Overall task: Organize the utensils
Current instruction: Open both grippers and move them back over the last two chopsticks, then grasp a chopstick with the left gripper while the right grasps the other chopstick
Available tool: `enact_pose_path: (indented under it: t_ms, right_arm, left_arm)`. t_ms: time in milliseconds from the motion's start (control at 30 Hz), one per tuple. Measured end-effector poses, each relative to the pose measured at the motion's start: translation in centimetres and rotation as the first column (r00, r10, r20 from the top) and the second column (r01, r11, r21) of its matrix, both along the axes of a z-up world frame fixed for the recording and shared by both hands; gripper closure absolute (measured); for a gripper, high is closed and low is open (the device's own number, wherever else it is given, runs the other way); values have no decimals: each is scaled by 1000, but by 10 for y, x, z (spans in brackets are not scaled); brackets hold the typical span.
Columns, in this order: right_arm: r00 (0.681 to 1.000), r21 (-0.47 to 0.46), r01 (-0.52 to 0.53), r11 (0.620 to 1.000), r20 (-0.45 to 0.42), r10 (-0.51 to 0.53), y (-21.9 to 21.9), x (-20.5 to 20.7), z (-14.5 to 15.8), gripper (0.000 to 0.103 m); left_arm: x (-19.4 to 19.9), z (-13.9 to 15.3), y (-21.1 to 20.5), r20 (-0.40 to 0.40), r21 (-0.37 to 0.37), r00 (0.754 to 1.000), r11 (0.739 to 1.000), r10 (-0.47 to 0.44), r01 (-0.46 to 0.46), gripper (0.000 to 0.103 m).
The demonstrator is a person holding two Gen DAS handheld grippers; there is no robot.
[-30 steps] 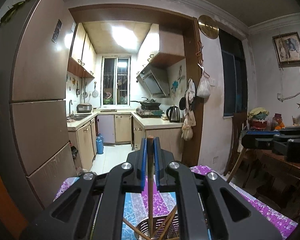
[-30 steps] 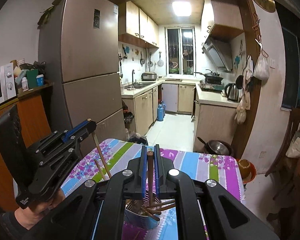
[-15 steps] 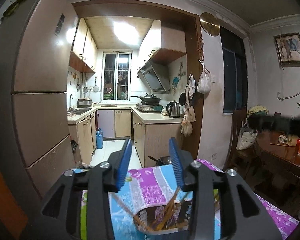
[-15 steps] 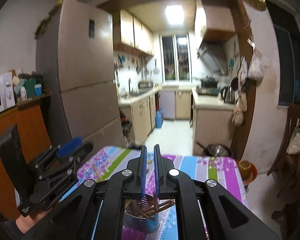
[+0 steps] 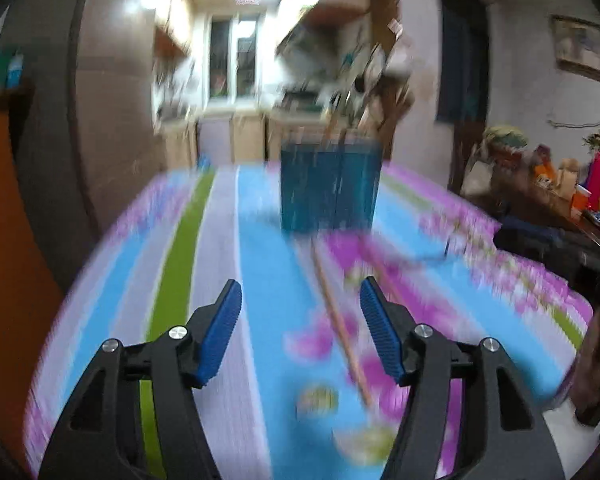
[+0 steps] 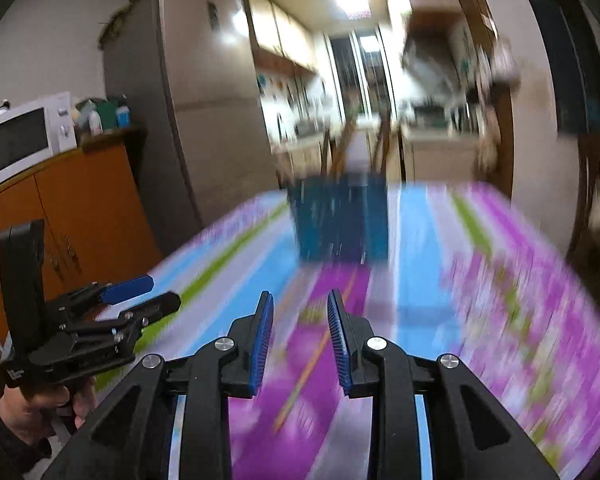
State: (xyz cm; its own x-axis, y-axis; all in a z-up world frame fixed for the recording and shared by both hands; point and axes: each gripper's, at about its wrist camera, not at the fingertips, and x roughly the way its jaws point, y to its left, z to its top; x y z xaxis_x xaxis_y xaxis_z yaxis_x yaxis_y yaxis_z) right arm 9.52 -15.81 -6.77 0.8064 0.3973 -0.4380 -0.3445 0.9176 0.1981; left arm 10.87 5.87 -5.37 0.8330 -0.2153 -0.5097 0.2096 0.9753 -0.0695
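Both views are motion-blurred. A blue utensil holder (image 5: 331,186) with several wooden chopsticks in it stands on the striped tablecloth (image 5: 260,280); it also shows in the right wrist view (image 6: 340,220). A wooden chopstick (image 5: 342,328) lies on the cloth between my left gripper (image 5: 300,328) fingers, which is open and empty. Another chopstick (image 6: 312,364) lies on the cloth ahead of my right gripper (image 6: 300,340), which is open and empty. The left gripper also shows at the left of the right wrist view (image 6: 136,296).
A fridge (image 6: 172,120) and an orange cabinet (image 6: 60,208) with a microwave (image 6: 24,140) stand to the left. A dark side table (image 5: 560,208) with clutter is to the right. The kitchen lies beyond the table.
Both grippers let go of their chopsticks into the holder, opened, and dropped back low over the tablecloth. The holder now stands ahead rather than below.
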Motion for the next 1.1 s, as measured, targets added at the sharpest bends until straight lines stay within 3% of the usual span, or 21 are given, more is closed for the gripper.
enact_pose_path:
  t_ms: [133, 367, 567, 667, 867, 1067, 1100]
  right_arm:
    - [996, -4, 7, 1000, -91, -7, 13, -18, -42, 73]
    - [988, -13, -3, 1000, -154, 1, 31, -14, -61, 74]
    - [984, -43, 3, 999, -179, -10, 38, -10, -76, 80]
    - [985, -48, 11, 999, -174, -20, 41, -8, -77, 88]
    - [986, -57, 32, 998, -163, -41, 37, -8, -80, 92]
    - [986, -61, 38, 997, -159, -47, 31, -7, -80, 93]
    - [986, -61, 41, 997, -158, -50, 29, -7, -80, 93]
  left_arm:
    - [-9, -26, -3, -86, 7, 996, 1000, -9, 9, 44]
    - [-16, -54, -12, -161, -19, 986, 999, -32, 30, 44]
    - [-19, -69, -20, -183, -19, 983, 999, -31, 28, 44]
    - [-19, -69, -25, -176, -12, 984, 999, -37, 35, 44]
    - [-18, -71, -31, -150, -1, 988, 999, -37, 37, 44]
    - [-18, -72, -34, -134, -2, 990, 999, -47, 47, 55]
    - [-18, -72, -36, -132, 0, 990, 999, -50, 50, 61]
